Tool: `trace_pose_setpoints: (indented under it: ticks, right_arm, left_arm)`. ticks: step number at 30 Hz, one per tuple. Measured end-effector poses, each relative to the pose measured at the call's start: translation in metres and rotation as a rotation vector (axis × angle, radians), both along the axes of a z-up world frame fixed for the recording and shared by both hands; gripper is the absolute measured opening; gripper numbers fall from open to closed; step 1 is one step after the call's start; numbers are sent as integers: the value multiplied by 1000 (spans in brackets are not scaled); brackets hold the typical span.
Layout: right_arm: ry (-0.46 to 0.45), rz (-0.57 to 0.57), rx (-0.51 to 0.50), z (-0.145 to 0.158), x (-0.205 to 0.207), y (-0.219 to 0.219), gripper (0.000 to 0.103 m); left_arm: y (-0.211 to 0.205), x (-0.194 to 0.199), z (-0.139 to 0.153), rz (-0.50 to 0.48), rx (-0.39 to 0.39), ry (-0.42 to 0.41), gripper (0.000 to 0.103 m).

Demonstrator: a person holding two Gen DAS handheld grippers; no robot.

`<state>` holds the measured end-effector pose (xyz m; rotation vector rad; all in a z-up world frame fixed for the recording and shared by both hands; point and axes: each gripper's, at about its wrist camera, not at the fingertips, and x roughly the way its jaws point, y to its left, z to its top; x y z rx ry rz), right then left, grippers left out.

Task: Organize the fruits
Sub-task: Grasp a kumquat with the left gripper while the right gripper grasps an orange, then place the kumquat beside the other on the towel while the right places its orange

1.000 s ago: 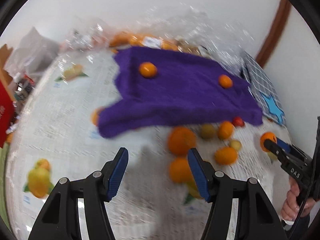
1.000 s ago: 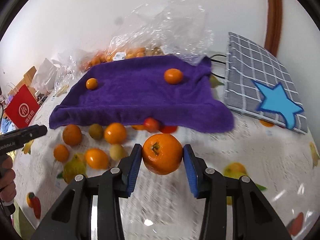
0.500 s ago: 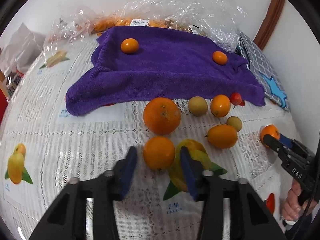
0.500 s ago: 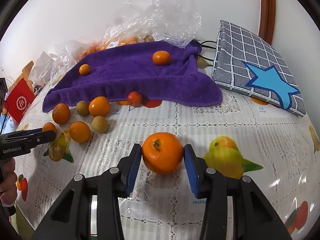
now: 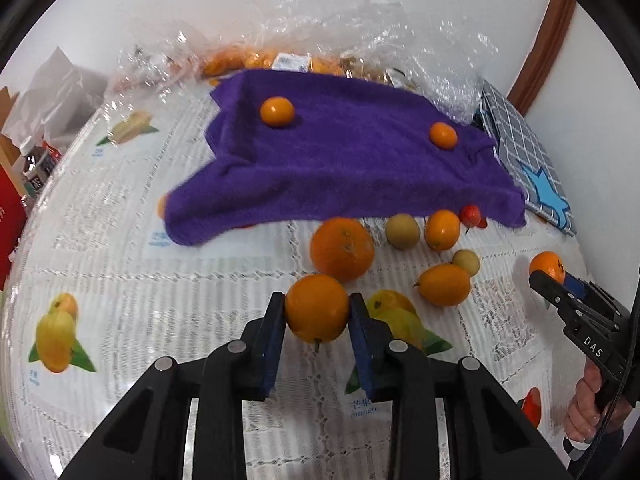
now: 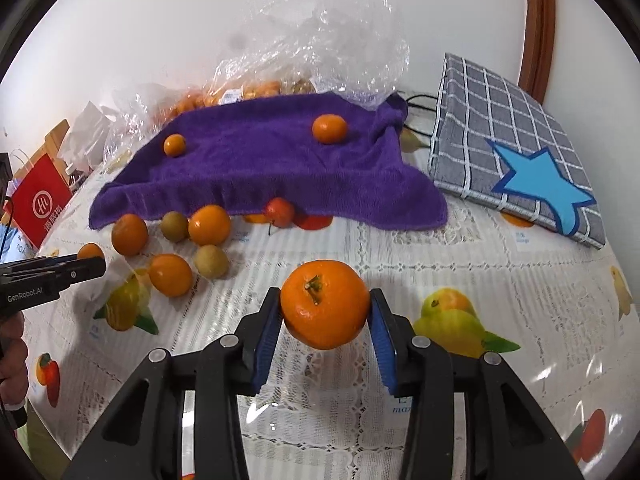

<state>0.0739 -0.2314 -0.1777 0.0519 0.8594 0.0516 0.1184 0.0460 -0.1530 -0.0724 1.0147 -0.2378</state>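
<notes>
Left gripper [image 5: 317, 322] is being held closed on a smooth orange [image 5: 317, 307], its blue pads pressed to the fruit's two sides at lower centre of the left wrist view. Right gripper [image 6: 325, 320] is likewise clamped on a mandarin [image 6: 324, 304], seated at lower centre of the right wrist view, with the stem turned toward the camera and slightly upward.

Handling is being judged as follows: both fruits are light, round and firm-skinned but soft beneath, so bruising is likely under hard pressure; the waxy peel may slip. Hold is best taken across the widest part, as is being done. No long axis is being shown by either fruit; the stem-to-base line of the mandarin is running roughly toward the lens. A short stalk is pointing downward under the smooth orange.

Loose fruit is lying just beyond: a large orange [image 5: 343, 249] directly behind the left-held fruit, smaller pieces to its right. A purple towel [image 5: 352, 160] is occupying the frame's centre, carrying two small oranges. A lace tablecloth [image 6: 460, 256] is covering the surface.
</notes>
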Motion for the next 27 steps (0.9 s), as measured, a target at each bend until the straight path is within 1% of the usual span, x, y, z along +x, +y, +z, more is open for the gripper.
trace_pose_setpoints:
  ticks: [7, 11, 20, 27]
  right_arm:
    - [-19, -32, 26, 21, -3, 0, 42]
    - [-33, -39, 20, 31, -3, 1, 42]
    - [-67, -41, 4, 53, 4, 7, 42]
    - [-91, -43, -7, 65, 15, 6, 42]
  left_arm:
    - [13, 0, 25, 18, -15, -39, 30]
    - [17, 4, 36, 31, -21, -57, 30]
    - [25, 14, 53, 55, -34, -85, 30]
    - [29, 31, 61, 70, -42, -98, 30]
